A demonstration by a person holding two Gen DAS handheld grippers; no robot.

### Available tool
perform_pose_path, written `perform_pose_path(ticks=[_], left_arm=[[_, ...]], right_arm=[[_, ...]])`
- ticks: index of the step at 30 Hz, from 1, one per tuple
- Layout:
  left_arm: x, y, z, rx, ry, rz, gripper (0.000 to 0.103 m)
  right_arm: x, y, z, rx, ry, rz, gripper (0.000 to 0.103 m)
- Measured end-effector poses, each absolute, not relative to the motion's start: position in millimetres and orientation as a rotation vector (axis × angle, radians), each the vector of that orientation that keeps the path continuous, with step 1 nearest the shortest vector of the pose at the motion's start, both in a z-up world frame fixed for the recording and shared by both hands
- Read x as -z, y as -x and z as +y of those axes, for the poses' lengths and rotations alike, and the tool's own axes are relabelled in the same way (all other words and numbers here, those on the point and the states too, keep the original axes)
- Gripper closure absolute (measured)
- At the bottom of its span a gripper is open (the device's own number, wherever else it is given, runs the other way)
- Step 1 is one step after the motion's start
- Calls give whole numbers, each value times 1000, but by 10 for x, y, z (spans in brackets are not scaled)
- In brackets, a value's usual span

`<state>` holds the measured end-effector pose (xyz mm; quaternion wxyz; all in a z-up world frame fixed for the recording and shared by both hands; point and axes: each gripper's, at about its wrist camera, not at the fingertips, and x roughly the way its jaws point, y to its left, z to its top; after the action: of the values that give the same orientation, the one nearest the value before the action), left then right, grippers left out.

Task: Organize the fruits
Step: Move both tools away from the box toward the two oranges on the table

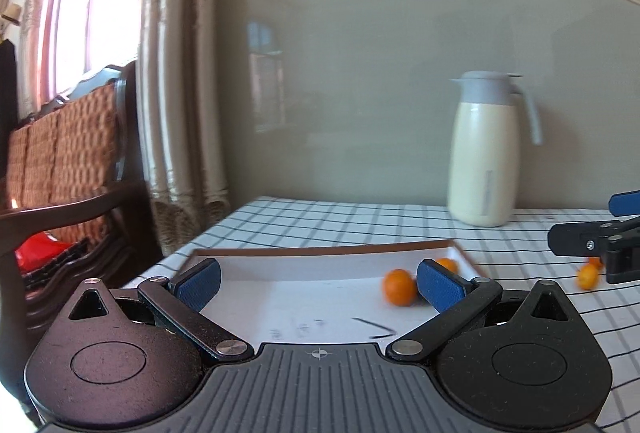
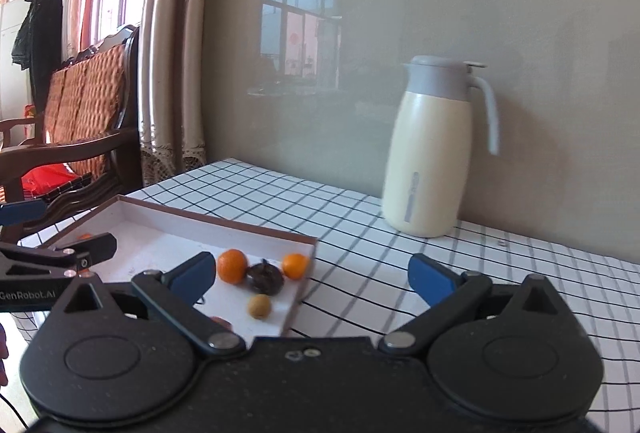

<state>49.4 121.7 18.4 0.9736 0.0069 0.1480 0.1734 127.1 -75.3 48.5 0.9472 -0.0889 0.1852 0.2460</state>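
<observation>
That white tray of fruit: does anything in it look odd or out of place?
Yes. Among the oranges in the white tray lies a dark, shrivelled fruit, too blurred to name; it looks dried or spoiled. In the left wrist view, small orange fruits lie outside the tray on the checked tablecloth.

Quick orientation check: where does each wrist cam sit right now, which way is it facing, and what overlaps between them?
Left wrist: on the open left gripper, low over the tray, facing the wall; right gripper at the right edge.
Right wrist: on the open right gripper, over the tray's right end, facing the wall; left gripper at the left edge.
Shared: tray, oranges, thermos jug, checked tablecloth.
</observation>
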Motion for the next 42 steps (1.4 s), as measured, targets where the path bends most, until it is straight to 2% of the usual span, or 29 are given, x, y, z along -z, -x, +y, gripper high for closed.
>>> perform_pose_path(ticks=[17,30,32,33,34,35,36,42], left_arm=[[-218,-692,272,-158,-70,251,0],[-124,-1106,-389,-20,-89,313,0],[-83,-1195,-487,-9,-108,338,0],[-59,-1230,-535,-1,-112,347,8],[-38,-1276,-574,6,-112,360,23],[-11,-1337,-606,12,-109,381,25],[26,-1401,-632,21,-105,399,26],[197,-1674,-827,36,-106,445,26]], right_arm=[[-493,-1200,-1798,-286,113,371,6],[-428,-1393,-2331,-198,103,392,6],[-399,-1452,-2368,-200,107,404,10],[-381,-1492,-2375,-206,110,414,11],[-364,-1526,-2380,-212,114,422,13],[-342,-1565,-2385,-216,115,429,15],[-322,-1607,-2391,-219,117,438,15],[-177,-1960,-2471,-223,99,502,34]])
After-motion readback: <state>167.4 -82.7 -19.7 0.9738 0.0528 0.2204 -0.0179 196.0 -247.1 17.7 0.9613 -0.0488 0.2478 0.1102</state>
